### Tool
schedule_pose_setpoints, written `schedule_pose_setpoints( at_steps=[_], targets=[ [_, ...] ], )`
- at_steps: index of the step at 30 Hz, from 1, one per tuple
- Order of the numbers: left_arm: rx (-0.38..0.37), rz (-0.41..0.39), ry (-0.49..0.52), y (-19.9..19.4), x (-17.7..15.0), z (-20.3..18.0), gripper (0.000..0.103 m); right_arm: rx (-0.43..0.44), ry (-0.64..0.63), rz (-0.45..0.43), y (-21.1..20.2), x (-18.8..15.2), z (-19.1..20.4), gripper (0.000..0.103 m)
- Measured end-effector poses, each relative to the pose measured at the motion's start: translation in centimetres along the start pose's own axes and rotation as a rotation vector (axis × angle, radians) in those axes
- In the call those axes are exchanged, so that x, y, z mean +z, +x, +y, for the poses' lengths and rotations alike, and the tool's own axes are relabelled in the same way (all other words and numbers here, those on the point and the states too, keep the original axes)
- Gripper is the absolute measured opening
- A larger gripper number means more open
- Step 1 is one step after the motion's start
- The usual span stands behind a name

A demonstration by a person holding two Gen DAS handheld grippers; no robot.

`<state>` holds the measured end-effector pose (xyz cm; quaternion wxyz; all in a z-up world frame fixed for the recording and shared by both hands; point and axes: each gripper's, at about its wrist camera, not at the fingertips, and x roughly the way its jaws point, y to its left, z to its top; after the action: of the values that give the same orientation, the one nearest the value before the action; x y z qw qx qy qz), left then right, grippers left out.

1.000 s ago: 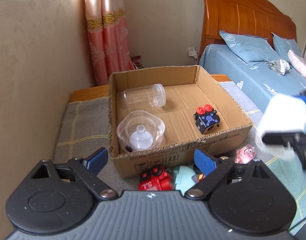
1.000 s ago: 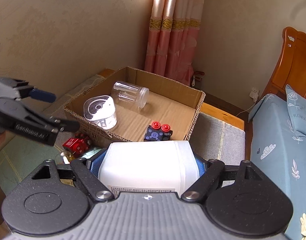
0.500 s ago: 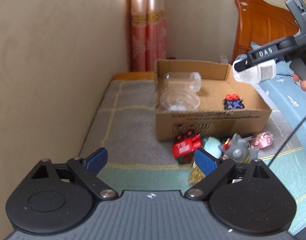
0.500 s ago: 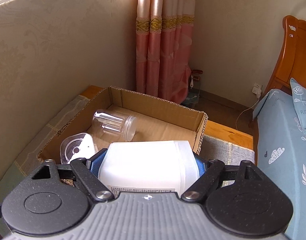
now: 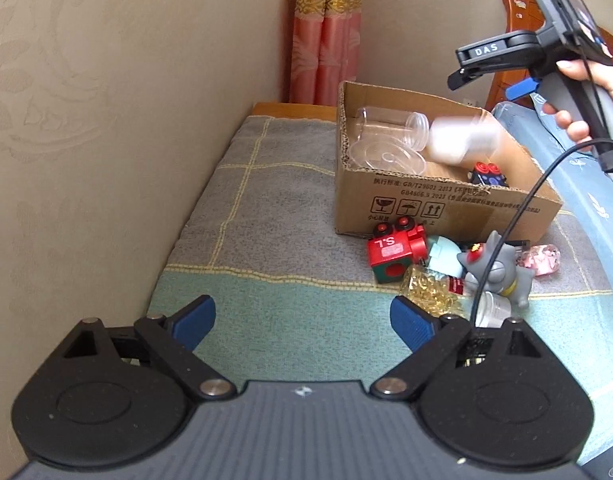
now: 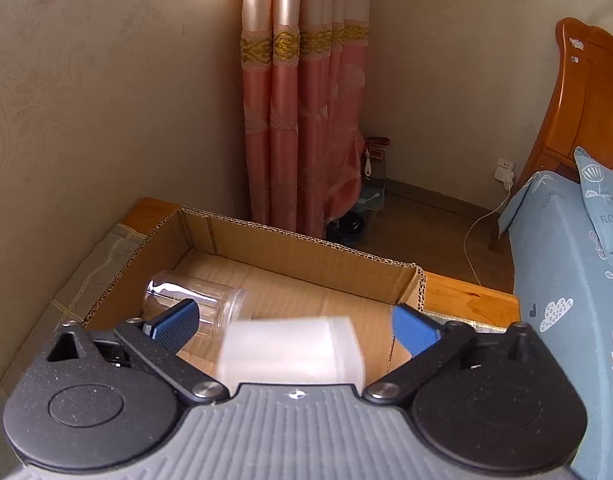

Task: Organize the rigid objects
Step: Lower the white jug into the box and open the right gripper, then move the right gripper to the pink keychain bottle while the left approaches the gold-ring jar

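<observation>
Two grippers are at work. The right gripper (image 6: 294, 326) is opening its jaws over the cardboard box (image 5: 446, 212); the white bottle (image 6: 292, 350) sits blurred between the pads, touching neither, apparently dropping into the box. In the left wrist view it shows at one o'clock, beside the clear jar (image 5: 390, 126). The left gripper (image 5: 302, 320) hangs wide and empty above the blanket (image 5: 266, 184).

The bottle looks light, stiff and smooth, best taken across its flat sides. The box walls are low and its far half is bare. Loose toys crowd the box front at three o'clock: a red block (image 5: 394, 250) and a grey figure (image 5: 494, 272), so approach from above.
</observation>
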<state>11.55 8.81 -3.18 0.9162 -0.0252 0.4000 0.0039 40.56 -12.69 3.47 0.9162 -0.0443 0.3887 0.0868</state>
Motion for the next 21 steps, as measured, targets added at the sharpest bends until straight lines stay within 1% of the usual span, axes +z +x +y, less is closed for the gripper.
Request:
schedule_pose_setpoints(
  at_steps=[5, 13, 18, 21],
  targets=[
    [-0.005, -0.001, 0.001, 0.1, 0.0, 0.0, 0.094, -0.007, -0.062, 0.011, -0.8, -1.4, 0.4, 0.103],
    [-0.018, 0.010, 0.002, 0.4, 0.1, -0.2, 0.094, 0.009, -0.083, 0.026, -3.0, -3.5, 0.2, 0.103],
    [-0.026, 0.013, 0.007, 0.5, 0.1, -0.4, 0.094, 0.034, -0.050, 0.018, -4.0, -5.2, 0.0, 0.103],
    [-0.033, 0.009, 0.016, 0.4, 0.1, -0.5, 0.094, 0.043, -0.030, 0.014, -4.6, -6.8, 0.0, 0.103]
  ],
)
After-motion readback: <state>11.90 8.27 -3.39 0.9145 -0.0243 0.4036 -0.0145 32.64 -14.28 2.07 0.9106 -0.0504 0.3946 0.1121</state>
